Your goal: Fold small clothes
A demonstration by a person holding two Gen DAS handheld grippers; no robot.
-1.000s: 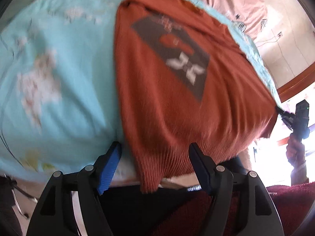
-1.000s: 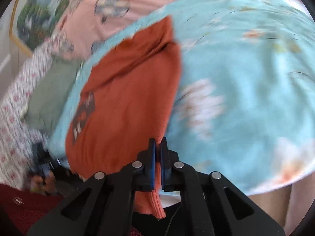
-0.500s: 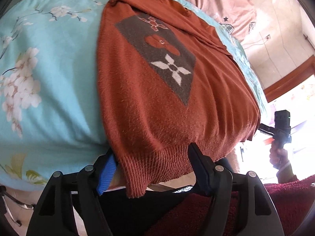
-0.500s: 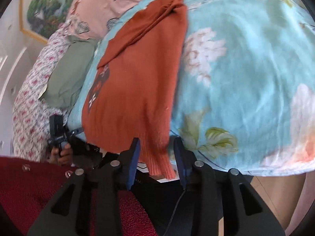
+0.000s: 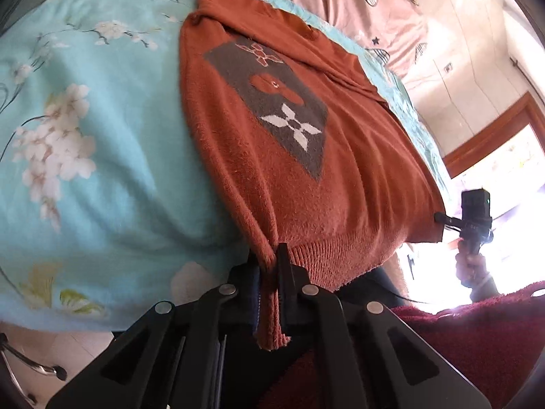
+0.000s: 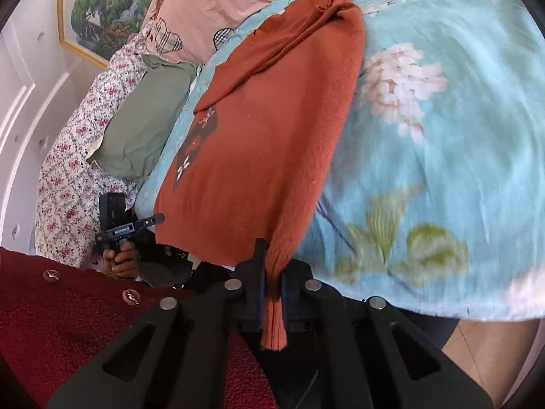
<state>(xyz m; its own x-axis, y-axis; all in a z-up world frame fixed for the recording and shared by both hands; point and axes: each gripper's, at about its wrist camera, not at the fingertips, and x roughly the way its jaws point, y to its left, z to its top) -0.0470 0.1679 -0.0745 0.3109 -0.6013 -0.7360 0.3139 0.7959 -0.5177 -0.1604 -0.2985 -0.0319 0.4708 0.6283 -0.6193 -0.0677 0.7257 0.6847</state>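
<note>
An orange knit sweater (image 5: 340,184) with a grey diamond patch lies face up on a light-blue floral bedsheet (image 5: 102,170), its ribbed hem hanging over the bed's near edge. My left gripper (image 5: 268,253) has its jaws closing tight on the hem's left corner, and the knit is pinched between the pads. In the right wrist view the sweater (image 6: 272,136) runs away from my right gripper (image 6: 276,255), whose jaws are closing tight on the other hem corner. Each wrist view also shows the opposite tool: the right gripper (image 5: 442,220) and the left gripper (image 6: 155,220), both at the hem.
A pink pillow with plaid hearts (image 6: 204,6), a green pillow (image 6: 143,126) and a flowered cloth (image 6: 68,170) lie at the head of the bed. A framed painting (image 6: 98,10) hangs behind them. A dark red fuzzy garment (image 6: 68,306) is close below, with tiled floor (image 6: 477,334) beside the bed.
Half a second ago both grippers stood open around the sweater's hem. Now both have shut on its corners. The right gripper has also dropped closer to the bed edge.
</note>
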